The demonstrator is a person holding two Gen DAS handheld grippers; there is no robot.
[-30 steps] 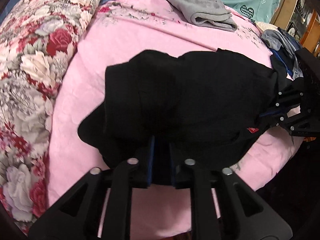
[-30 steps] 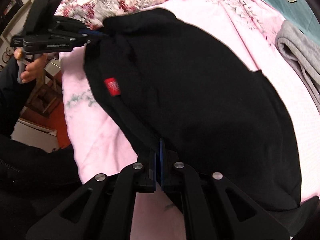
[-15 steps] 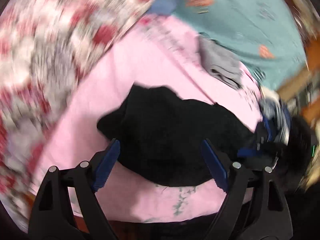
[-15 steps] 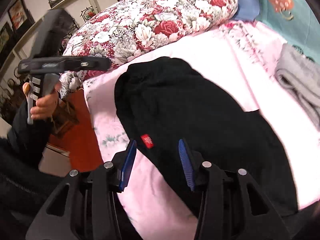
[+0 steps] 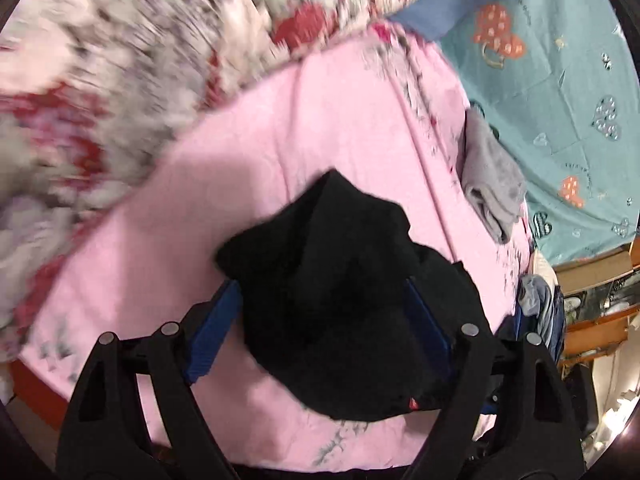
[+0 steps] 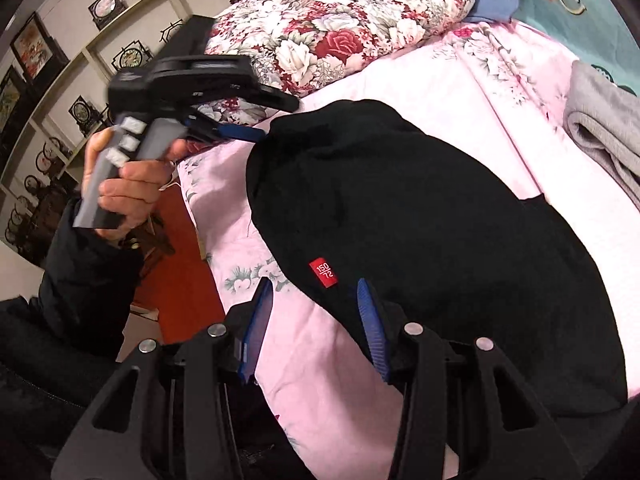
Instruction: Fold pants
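A: Starting at the left of the right-wrist view, what was there?

B: The left gripper (image 6: 256,134), held in the person's hand (image 6: 128,184), its blue tip just beside the pants' upper-left edge. In its own view its fingers (image 5: 212,336) stood wide apart, straddling the cloth but clamping nothing.

A: And the black pants (image 6: 420,216)?

B: Centre frame, lying in a folded bundle on the pink sheet (image 6: 460,92), red size tag (image 6: 322,273) on the near edge. Further right, a grey folded garment (image 6: 600,128) sat well apart.

A: The right gripper (image 6: 316,320)?

B: Bottom centre, also spread open and empty, one finger beside the tag edge.

A: So how should the step have gone?

B: I judged both hands were between grips. Each should pinch all layers at an edge, not just the top one, lift evenly, and carry the fold over so edges met without bunching.
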